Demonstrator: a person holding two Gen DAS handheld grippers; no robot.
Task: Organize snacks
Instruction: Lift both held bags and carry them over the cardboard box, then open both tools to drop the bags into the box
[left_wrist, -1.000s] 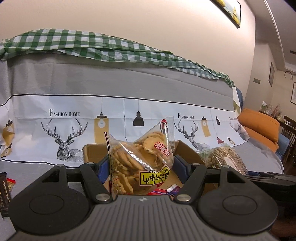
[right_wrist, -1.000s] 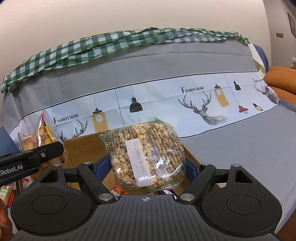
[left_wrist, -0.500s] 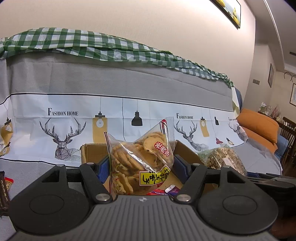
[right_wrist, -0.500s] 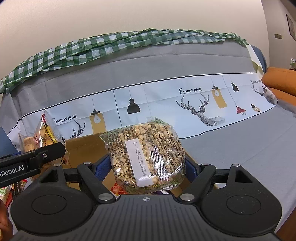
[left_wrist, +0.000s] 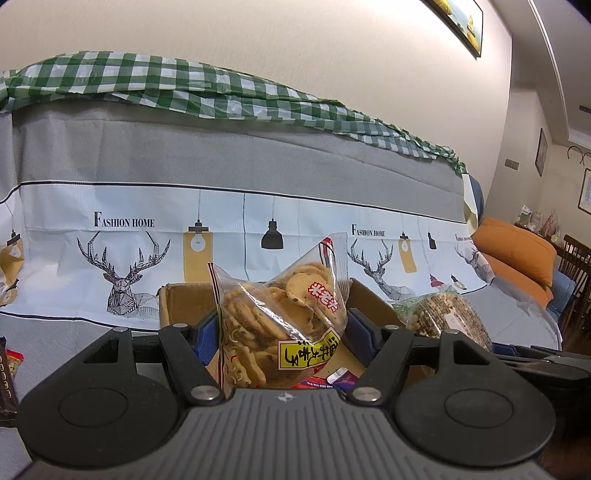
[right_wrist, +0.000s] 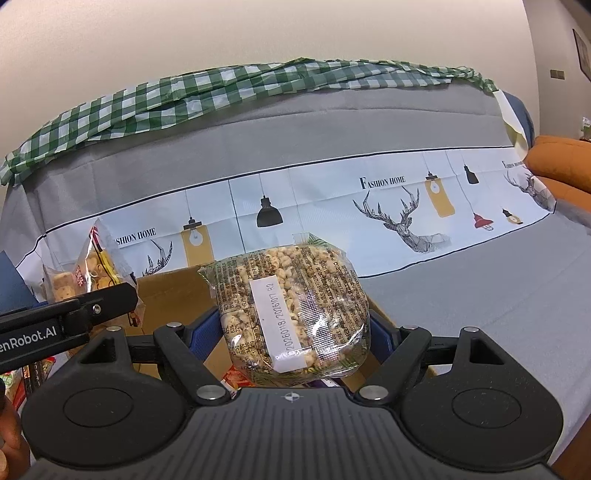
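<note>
Snacks ride over the cardboard box (left_wrist: 184, 306), a cracker bag (left_wrist: 280, 325) clamped in the left claw (left_wrist: 282, 332) and a puffed-grain bag (right_wrist: 295, 310) clamped in the right claw (right_wrist: 295, 332), so each should be lowered inside the walls before spreading, one at a time.

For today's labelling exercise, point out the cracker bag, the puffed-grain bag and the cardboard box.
cracker bag (left_wrist: 280, 325), left wrist view, clear front.
puffed-grain bag (right_wrist: 317, 291), right wrist view, printed front.
cardboard box (left_wrist: 184, 302), left wrist view, back wall.
</note>
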